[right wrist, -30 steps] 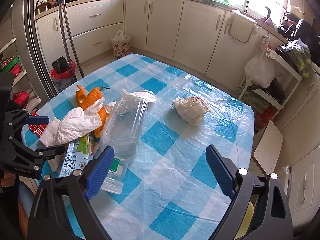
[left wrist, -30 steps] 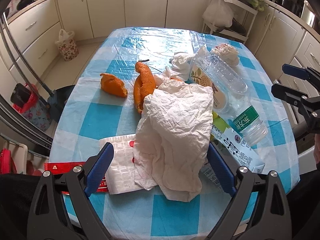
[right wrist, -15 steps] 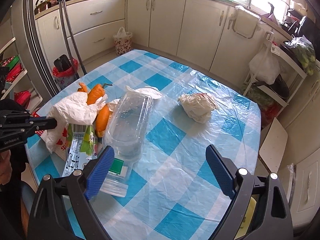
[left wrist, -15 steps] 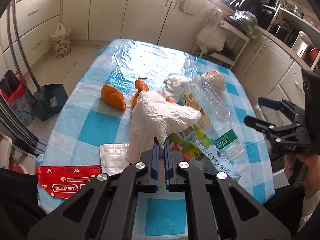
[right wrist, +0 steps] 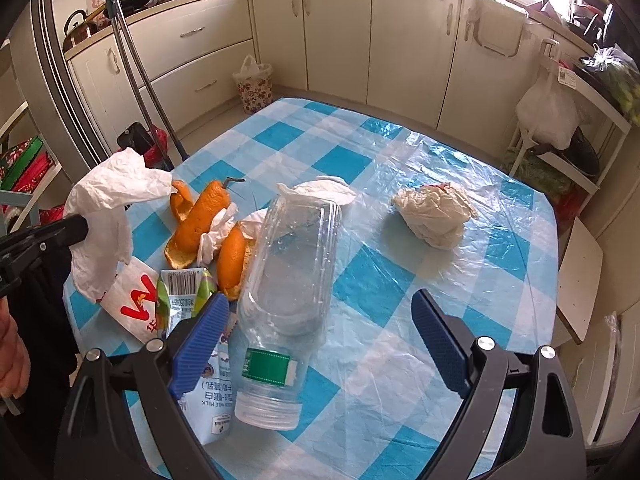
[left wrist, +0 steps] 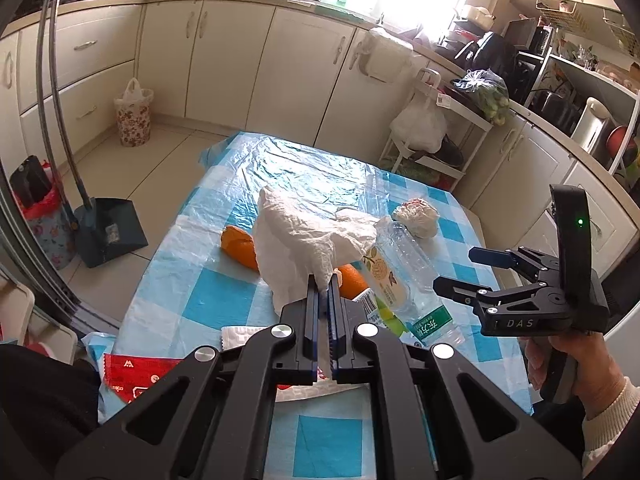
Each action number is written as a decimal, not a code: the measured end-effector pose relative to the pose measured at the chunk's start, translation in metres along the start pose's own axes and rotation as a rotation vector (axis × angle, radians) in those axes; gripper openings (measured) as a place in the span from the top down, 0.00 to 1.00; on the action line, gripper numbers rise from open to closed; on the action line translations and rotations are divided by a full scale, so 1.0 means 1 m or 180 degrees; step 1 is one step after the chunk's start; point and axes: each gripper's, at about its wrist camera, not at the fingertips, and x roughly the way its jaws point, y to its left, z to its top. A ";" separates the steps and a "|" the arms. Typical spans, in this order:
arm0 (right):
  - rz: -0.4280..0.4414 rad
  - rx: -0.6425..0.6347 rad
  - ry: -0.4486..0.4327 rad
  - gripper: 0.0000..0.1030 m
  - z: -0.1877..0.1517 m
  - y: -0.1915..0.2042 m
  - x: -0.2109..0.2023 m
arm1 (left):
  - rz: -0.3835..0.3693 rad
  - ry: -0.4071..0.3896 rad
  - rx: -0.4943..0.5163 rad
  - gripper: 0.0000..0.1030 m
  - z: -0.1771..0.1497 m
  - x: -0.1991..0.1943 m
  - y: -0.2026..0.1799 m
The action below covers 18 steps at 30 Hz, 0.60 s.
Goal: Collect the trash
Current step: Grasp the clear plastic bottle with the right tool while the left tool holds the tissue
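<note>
Left gripper [left wrist: 323, 286] pinched tight on crumpled white tissue [left wrist: 304, 240], lifted clear above the checked tablecloth [right wrist: 360, 284]. Right gripper [right wrist: 320, 320] spread wide, hovering over clear plastic bottle [right wrist: 288, 272] lying beside orange peels [right wrist: 200, 220] and milk carton [right wrist: 208, 392].

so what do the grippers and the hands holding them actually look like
Both grippers, the left gripper and the right gripper, are black angular linkages with silver bolts and ribbed blue finger pads. The right one carries white "DAS" lettering and a green LED. The right hand is bare, with a cream knit cuff.
</note>
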 end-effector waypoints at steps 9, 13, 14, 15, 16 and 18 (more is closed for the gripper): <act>-0.0127 0.0162 0.0160 0.14 0.005 0.017 0.029 | 0.0051 -0.0095 0.0139 0.96 -0.002 -0.005 -0.005; -0.0174 0.0157 0.0216 0.23 0.003 0.019 0.037 | 0.0054 -0.0104 0.0155 0.96 -0.003 -0.004 -0.003; -0.0181 0.0171 0.0230 0.27 0.002 0.018 0.039 | 0.0051 -0.0102 0.0153 0.96 -0.003 -0.004 -0.004; -0.0188 0.0190 0.0243 0.30 0.002 0.016 0.040 | 0.0048 -0.0100 0.0151 0.96 -0.003 -0.004 -0.004; -0.0185 0.0220 0.0256 0.35 0.001 0.014 0.041 | 0.0047 -0.0100 0.0152 0.96 -0.003 -0.004 -0.003; -0.0131 0.0310 0.0277 0.44 0.001 0.008 0.042 | 0.0045 -0.0102 0.0152 0.96 -0.004 -0.004 -0.003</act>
